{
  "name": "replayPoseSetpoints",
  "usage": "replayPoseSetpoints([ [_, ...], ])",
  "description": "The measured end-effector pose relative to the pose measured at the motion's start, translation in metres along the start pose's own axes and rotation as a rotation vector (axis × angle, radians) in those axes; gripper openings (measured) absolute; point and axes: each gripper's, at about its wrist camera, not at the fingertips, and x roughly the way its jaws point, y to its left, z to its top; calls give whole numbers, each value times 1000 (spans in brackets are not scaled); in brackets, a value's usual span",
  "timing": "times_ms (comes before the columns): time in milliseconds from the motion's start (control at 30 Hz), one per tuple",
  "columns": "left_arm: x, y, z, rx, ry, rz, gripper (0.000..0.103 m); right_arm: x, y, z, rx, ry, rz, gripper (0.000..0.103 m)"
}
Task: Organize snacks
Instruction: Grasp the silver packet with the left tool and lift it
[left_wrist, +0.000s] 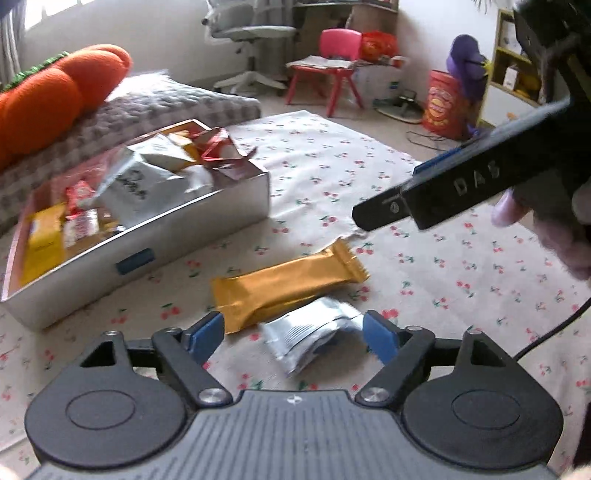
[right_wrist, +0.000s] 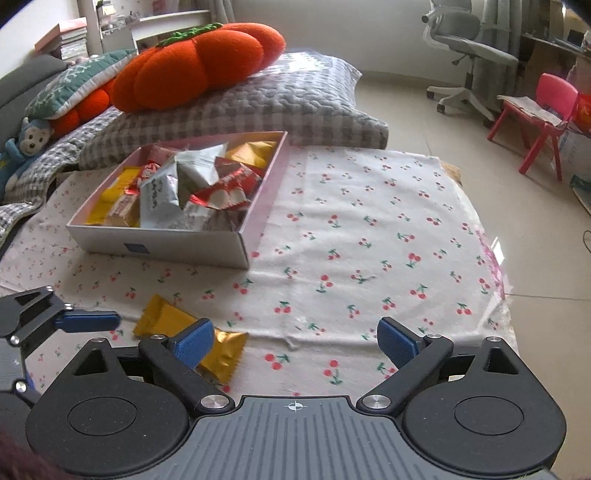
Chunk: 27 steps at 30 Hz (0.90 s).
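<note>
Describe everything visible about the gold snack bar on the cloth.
The gold bar is a long, matte foil-look wrapper with crimped ends, sealed and slightly creased. It lies flat on the cherry-print cloth, outside the box, one end overlapping the silver packet. No gripper touches it.

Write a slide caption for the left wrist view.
Open left gripper hovers over silver packet beside gold bar, snack box nearby.

The letters "DAS" are showing in raised relief on the black side of the right gripper (left_wrist: 391, 214) in the left wrist view. Print on the snack packets in the box (right_wrist: 166, 247) is staying too blurred to read.
</note>
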Motion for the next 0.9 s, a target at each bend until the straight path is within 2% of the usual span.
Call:
replayPoseSetpoints([
  [100,4,4,4,-6,13,-34,63,3,-6,-3,6,7,-9,97],
  [167,8,0,4,-2,21,-37,59,6,-10,-4,13,12,-10,97],
  [233,9,1,5,6,30,-37,47,8,-12,-5,17,14,-8,97],
  [400,4,4,4,-19,47,-41,43,13,-12,-7,0,11,0,97],
  [533,-5,10,0,-11,63,20,41,19,-8,-10,-32,11,9,97],
  [667,-14,26,-7,-20,74,61,41,25,1,-16,-114,6,32,97],
  [900,-34,63,-22,-106,74,141,42,25,25,-27,-304,-9,89,96],
])
